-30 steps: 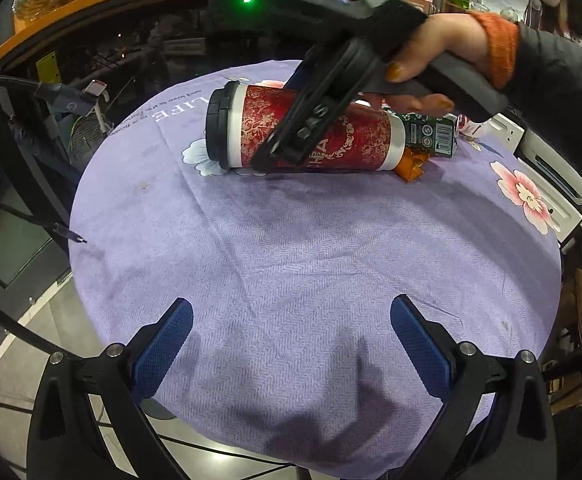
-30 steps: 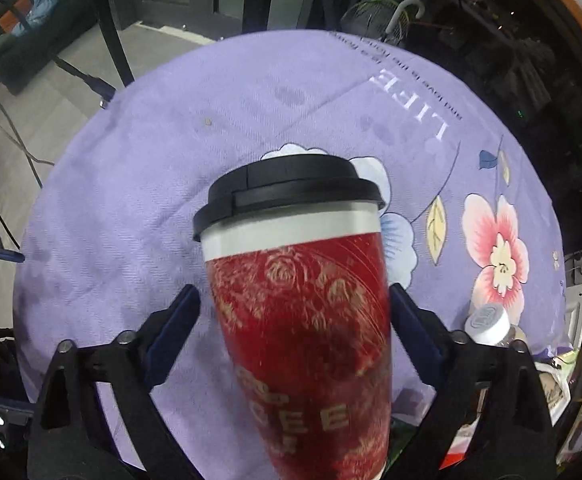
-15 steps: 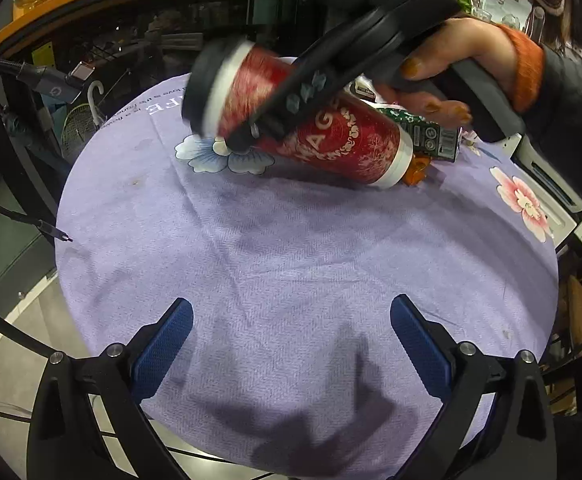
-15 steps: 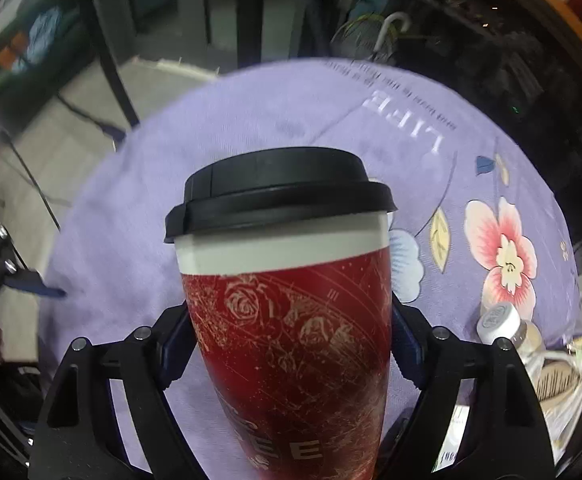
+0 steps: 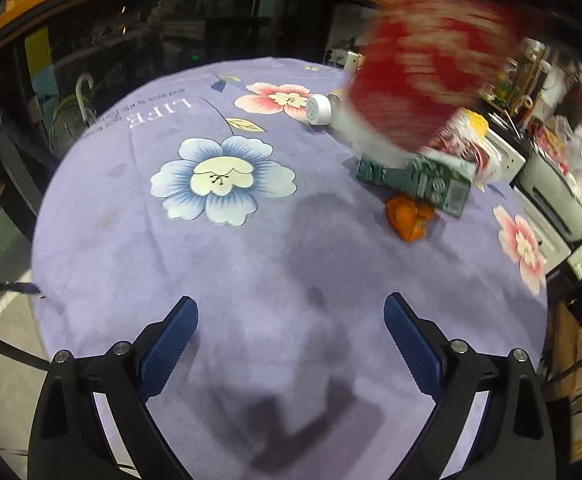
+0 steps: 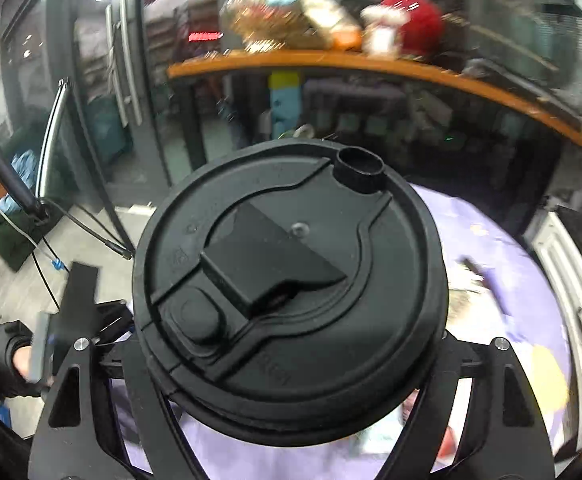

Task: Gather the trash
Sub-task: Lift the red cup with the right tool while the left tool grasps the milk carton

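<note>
My right gripper [image 6: 287, 360] is shut on a red paper coffee cup with a black lid [image 6: 291, 292]; the lid faces the camera and hides the fingertips. The same cup [image 5: 431, 76] shows as a red blur high at the upper right of the left wrist view, lifted off the table. My left gripper [image 5: 291, 344] is open and empty, low over the near part of the purple flowered tablecloth [image 5: 251, 248]. On the cloth lie a green carton [image 5: 419, 184], an orange scrap [image 5: 409, 218] and a clear bottle with a white cap [image 5: 318, 109].
A crumpled white and red wrapper [image 5: 471, 148] lies behind the carton. White appliances [image 5: 551, 196] stand past the table's right edge. A curved orange counter [image 6: 371, 66] with glass front rings the far side. A hand and the left gripper body [image 6: 51, 340] show at lower left.
The right gripper lifted the red cup off the table and tilted it upright, lid toward its camera. The bottle, carton and orange scrap behind it came into the left view.
</note>
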Tool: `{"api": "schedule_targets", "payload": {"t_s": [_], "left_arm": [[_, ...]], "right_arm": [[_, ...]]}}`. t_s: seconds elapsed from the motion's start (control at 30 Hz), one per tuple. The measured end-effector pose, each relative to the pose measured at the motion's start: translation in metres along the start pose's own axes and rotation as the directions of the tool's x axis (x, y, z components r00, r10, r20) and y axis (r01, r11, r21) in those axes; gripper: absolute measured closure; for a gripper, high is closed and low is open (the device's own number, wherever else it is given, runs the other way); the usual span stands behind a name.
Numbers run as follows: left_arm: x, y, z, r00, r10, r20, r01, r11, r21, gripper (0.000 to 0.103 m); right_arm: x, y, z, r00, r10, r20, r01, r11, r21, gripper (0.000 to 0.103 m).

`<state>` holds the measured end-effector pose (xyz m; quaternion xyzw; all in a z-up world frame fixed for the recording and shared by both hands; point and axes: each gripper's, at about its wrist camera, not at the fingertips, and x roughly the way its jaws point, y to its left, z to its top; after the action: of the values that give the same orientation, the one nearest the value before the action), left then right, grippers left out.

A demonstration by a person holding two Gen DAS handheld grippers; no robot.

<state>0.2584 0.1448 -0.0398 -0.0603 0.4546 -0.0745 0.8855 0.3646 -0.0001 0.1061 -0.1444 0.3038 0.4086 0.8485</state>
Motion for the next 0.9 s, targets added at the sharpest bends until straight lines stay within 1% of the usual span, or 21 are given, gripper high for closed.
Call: {"api": "schedule_targets", "payload": {"t_s": [0.07,0.13,0.23,0.33,0.4,0.5,0.6,0.7,0.83,0.9], "left_arm": [[0.005,-0.002,0.011,0.998,-0.060,-0.025,0.059,0.998,-0.030,0.016],[0.008,-0.010,0.026,0.995,-0.095,-0.026,0.094,0.995,-0.036,0.018],[0.013,-0.027,0.048,0.995,-0.103,-0.018,0.102,0.995,-0.010,0.018],[0.021,-0.040,0.063,0.990,-0.140,-0.032,0.140,0.990,-0.024,0.019],[0.025,-0.051,0.070,0.990,-0.133,-0.040,0.133,0.991,-0.019,0.022],[0.034,-0.064,0.079,0.991,-0.123,-0.058,0.122,0.992,-0.025,0.025],[0.050,-0.074,0.094,0.983,-0.151,-0.103,0.141,0.986,-0.091,0.030],[0.063,-0.079,0.104,0.978,-0.163,-0.133,0.145,0.980,-0.136,0.033],[0.085,-0.089,0.111,0.960,-0.193,-0.202,0.151,0.967,-0.204,0.038],[0.093,-0.090,0.115,0.950,-0.222,-0.222,0.164,0.953,-0.254,0.039]], "right_arm": [[-0.024,-0.008,-0.010,0.999,-0.038,0.019,0.038,0.999,0.016,0.024],[-0.042,-0.017,-0.020,0.998,-0.059,0.030,0.058,0.998,0.029,0.024],[-0.066,-0.032,-0.038,0.994,-0.099,0.036,0.097,0.994,0.056,0.024],[-0.089,-0.039,-0.062,0.987,-0.157,0.043,0.155,0.987,0.051,0.024],[-0.106,-0.044,-0.080,0.979,-0.198,0.046,0.195,0.979,0.060,0.024],[-0.125,-0.051,-0.102,0.971,-0.232,0.059,0.228,0.971,0.076,0.024],[-0.141,-0.058,-0.123,0.963,-0.262,0.065,0.256,0.962,0.095,0.024],[-0.151,-0.065,-0.141,0.956,-0.287,0.065,0.278,0.953,0.118,0.024],[-0.160,-0.069,-0.162,0.953,-0.297,0.061,0.287,0.948,0.137,0.024],[-0.163,-0.070,-0.172,0.951,-0.304,0.057,0.294,0.945,0.142,0.024]]}}
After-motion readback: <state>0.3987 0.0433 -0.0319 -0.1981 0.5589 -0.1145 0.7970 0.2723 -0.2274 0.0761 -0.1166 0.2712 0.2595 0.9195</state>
